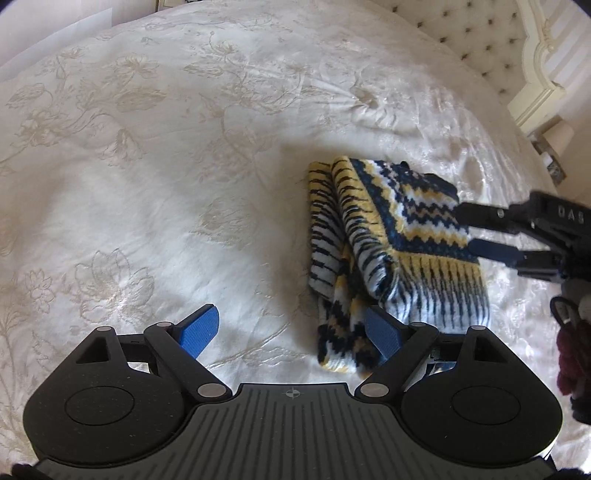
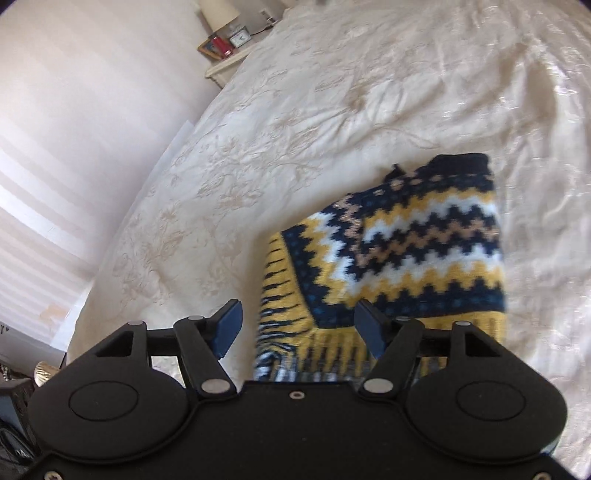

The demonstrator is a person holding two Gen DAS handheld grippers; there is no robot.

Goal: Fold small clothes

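Observation:
A small knitted sweater (image 1: 384, 236) in navy, yellow and white zigzags lies folded on the cream bedspread (image 1: 166, 166). My left gripper (image 1: 291, 332) is open and empty, its right finger over the sweater's near corner. My right gripper (image 1: 469, 229) reaches in from the right, open, its fingers over the sweater's right edge. In the right wrist view the sweater (image 2: 406, 251) lies just ahead of my open right gripper (image 2: 299, 325), with its right finger above the knit.
The bedspread (image 2: 332, 110) spreads wide all around the sweater. A tufted headboard (image 1: 472, 33) stands at the far right. A nightstand (image 2: 225, 59) with a lamp, clock and small items sits beside the bed by the striped wall.

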